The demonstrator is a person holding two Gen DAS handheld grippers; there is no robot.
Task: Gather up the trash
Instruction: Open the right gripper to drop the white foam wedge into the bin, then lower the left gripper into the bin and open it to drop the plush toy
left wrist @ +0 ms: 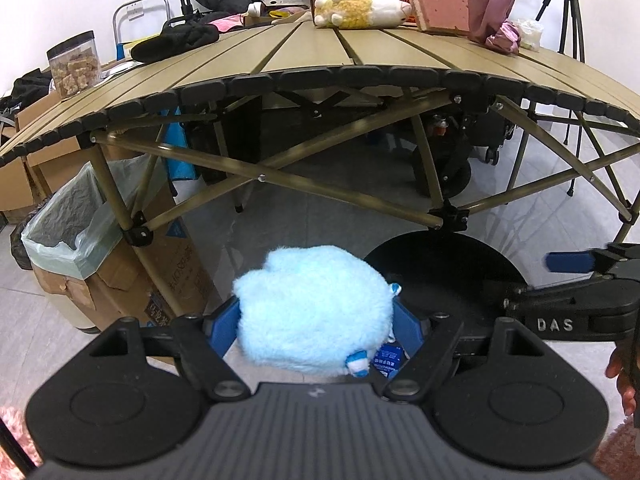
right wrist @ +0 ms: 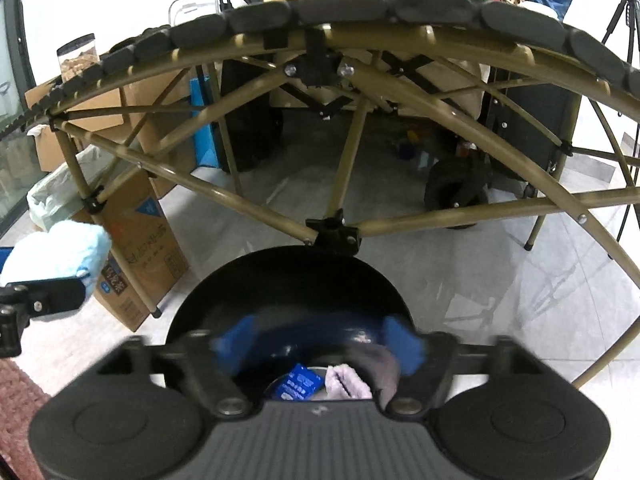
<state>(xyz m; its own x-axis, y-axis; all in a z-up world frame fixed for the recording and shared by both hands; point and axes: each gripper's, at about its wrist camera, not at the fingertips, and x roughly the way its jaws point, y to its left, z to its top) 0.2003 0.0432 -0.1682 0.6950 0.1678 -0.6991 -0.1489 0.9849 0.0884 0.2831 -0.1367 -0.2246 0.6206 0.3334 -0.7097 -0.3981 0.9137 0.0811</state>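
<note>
trash time beneath the desk (left wrist: 360, 52): a fluffy blue toy (left wrist: 314, 312) is clamped in the left tool (left wrist: 316, 330) beside the black bin (right wrist: 288, 292), while the right tool (right wrist: 320, 346) is spread apart over wrappers (right wrist: 298, 386) inside, likely just dropped.

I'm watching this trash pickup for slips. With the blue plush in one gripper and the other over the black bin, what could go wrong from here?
The left gripper grips the blue plush toy beside the black bin, not over it; released here, it may land on the floor. The open right gripper hangs over the bin's mouth, so the two could collide.
</note>
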